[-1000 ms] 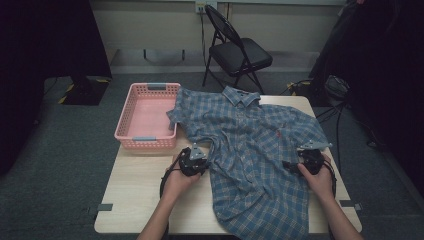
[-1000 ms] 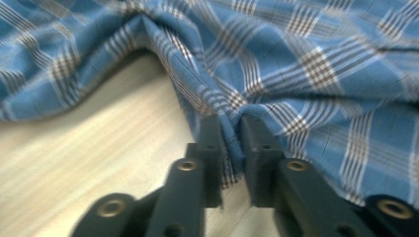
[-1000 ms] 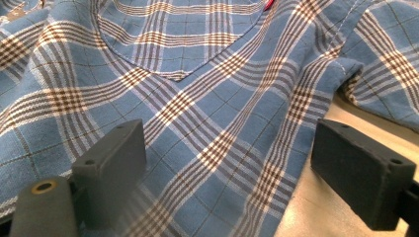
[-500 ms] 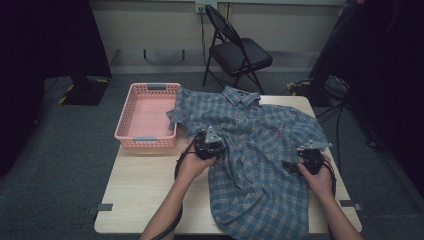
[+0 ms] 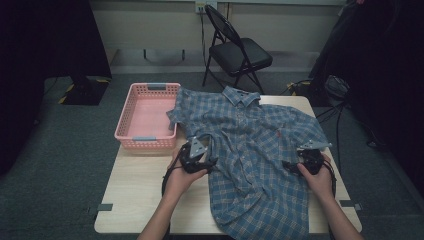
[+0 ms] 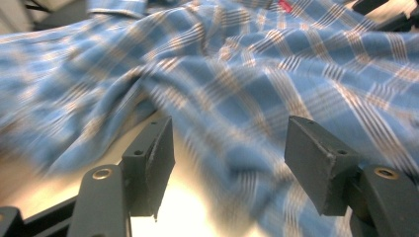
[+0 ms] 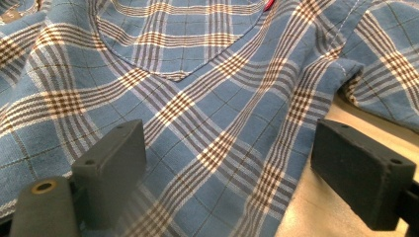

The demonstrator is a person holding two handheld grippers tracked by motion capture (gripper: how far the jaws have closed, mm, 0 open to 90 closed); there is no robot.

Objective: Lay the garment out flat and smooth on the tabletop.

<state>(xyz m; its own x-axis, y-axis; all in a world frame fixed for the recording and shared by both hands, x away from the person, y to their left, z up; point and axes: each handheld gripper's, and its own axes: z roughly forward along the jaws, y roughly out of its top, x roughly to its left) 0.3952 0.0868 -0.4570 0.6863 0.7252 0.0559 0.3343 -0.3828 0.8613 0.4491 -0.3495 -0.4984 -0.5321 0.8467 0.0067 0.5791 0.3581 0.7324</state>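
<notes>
Pink plastic lattice forms the basket (image 5: 145, 120) at the far left corner of the pale wooden table (image 5: 135, 200), and its right rim touches the left sleeve of the shirt (image 5: 255, 150). The shirt, a blue plaid with brown and white lines, lies spread front-up across the middle and right of the table, collar toward the far edge, hem hanging near the person's side.

At the shirt's left edge, the left hand (image 5: 181, 176) holds the left gripper (image 5: 196, 159) low over a rumpled fold of cloth. In the left gripper view its jaws stand wide apart, with bunched plaid between and beyond them and a strip of bare table under the left jaw; the cloth there is blurred.

At the shirt's right edge, the right hand (image 5: 320, 175) holds the right gripper (image 5: 309, 159) against the fabric. In the right gripper view its jaws are also spread wide, flat plaid running between them, the curved bottom seam of the chest pocket (image 7: 180, 34) just ahead and table showing under the right jaw.

Beyond the table stands a black folding chair (image 5: 237, 50).
</notes>
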